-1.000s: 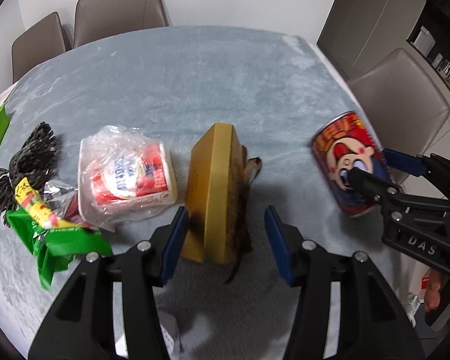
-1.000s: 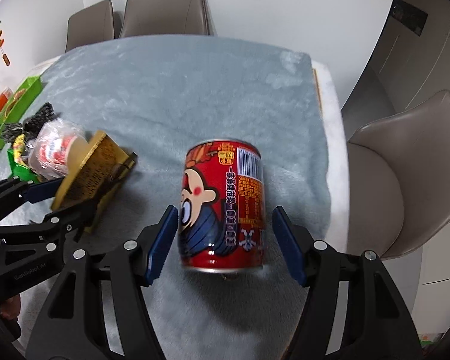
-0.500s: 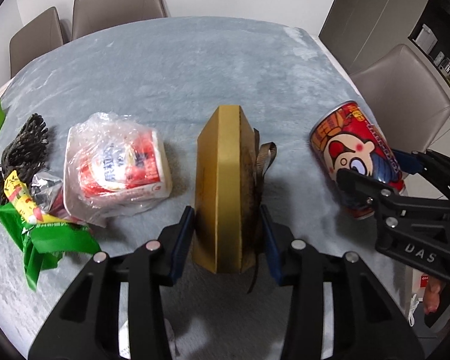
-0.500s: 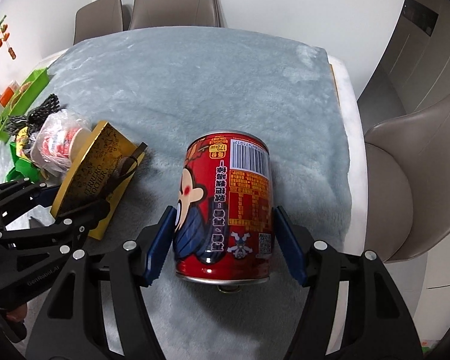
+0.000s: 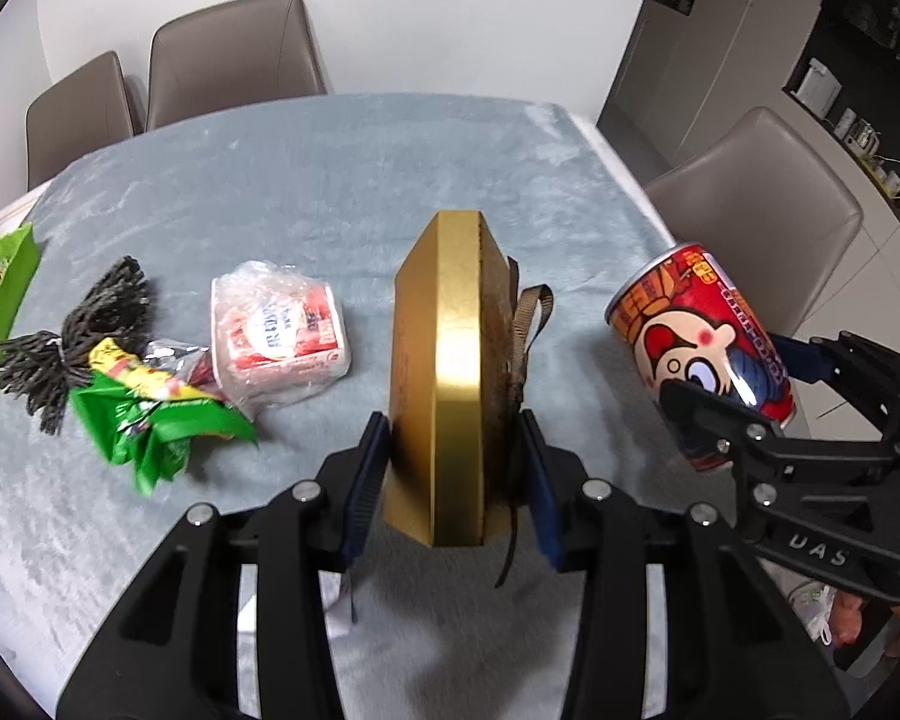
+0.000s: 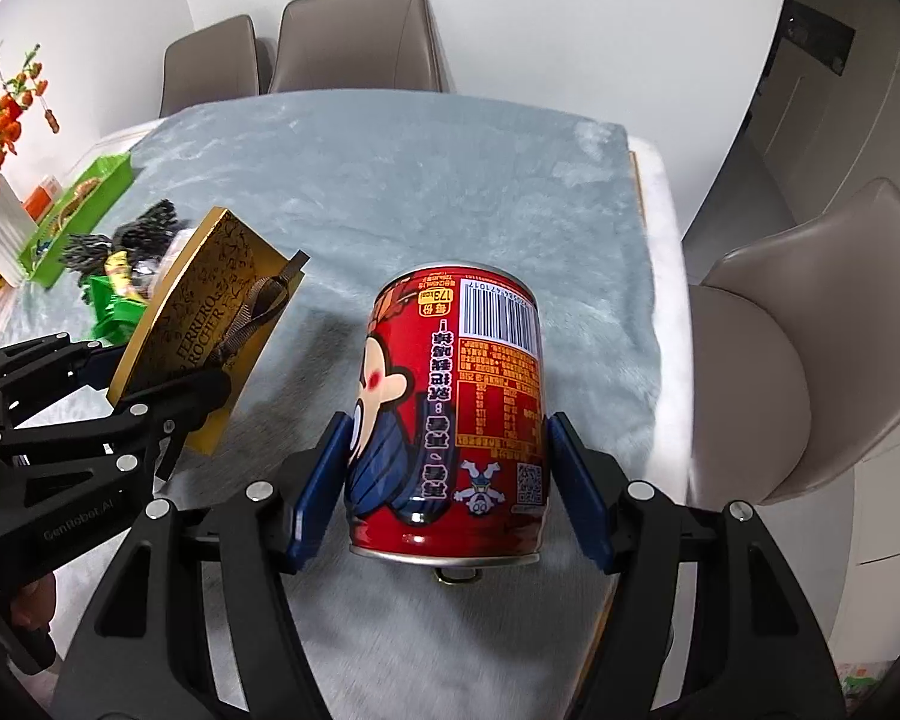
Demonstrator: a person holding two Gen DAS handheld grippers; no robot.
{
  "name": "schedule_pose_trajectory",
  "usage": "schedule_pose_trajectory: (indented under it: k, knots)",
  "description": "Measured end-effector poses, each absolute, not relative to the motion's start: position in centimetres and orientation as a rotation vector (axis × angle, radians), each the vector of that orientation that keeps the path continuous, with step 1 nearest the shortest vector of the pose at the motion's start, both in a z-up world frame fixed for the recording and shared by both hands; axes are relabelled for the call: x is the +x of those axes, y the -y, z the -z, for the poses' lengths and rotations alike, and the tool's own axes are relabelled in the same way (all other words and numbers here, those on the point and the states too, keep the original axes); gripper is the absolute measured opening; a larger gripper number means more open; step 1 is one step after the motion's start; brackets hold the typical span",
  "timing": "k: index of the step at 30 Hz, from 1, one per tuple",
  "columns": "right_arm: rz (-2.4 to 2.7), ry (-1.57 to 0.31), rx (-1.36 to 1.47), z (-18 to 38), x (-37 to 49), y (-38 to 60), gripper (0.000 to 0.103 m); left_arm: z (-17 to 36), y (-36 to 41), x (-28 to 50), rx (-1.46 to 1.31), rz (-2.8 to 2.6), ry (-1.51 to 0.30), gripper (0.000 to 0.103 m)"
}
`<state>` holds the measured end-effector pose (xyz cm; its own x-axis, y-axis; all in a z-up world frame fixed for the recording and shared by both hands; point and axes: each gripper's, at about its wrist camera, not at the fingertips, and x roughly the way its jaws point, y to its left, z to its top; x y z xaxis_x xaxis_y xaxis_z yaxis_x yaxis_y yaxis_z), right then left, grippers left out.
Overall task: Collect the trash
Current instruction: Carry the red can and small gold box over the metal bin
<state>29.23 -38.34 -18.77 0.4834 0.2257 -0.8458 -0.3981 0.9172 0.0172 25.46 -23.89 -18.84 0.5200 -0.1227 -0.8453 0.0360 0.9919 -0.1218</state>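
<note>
**Both hand-held grippers loaded, four pieces of trash left on the desk**

Left hand-held gripper (image 5: 453, 483) is clamped on a gold chocolate box (image 5: 444, 378), its blue pads pressed on the two broad faces; the box stands on edge between them, a brown ribbon (image 5: 525, 330) hanging off its right face. Right hand-held gripper (image 6: 450, 480) is closed on a red drink can (image 6: 450, 408), one pad on each side of it, pull-tab end nearest the camera. Box and can both look clear of the grey cloth on the desk (image 5: 306, 180), the can well right of the box.

So two items are picked up, and neither is binned; no bin shows.

Left of the box, still lying on the cloth: one cup wrapped in clear plastic (image 5: 279, 333), nearest; one crumpled green wrapper (image 5: 150, 426); one black shredded bundle (image 5: 81, 330); one green packet (image 5: 3, 312) at the desk's edge. Three chairs show around the desk.
</note>
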Motion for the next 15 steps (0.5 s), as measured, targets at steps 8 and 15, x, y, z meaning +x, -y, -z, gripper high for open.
schedule_pose_trajectory:
  k: [8, 15]
  knots:
    - [-0.31, -0.964, -0.146, 17.1, 24.2, 40.1, 0.063, 17.4, 25.7, 21.2, -0.048, 0.189, -0.998, 0.043]
    - [-0.173, -0.964, -0.08, 16.9, 19.1, 43.6, 0.063, 17.5, 29.6, 18.4, 0.02, 0.33, -1.001, 0.043]
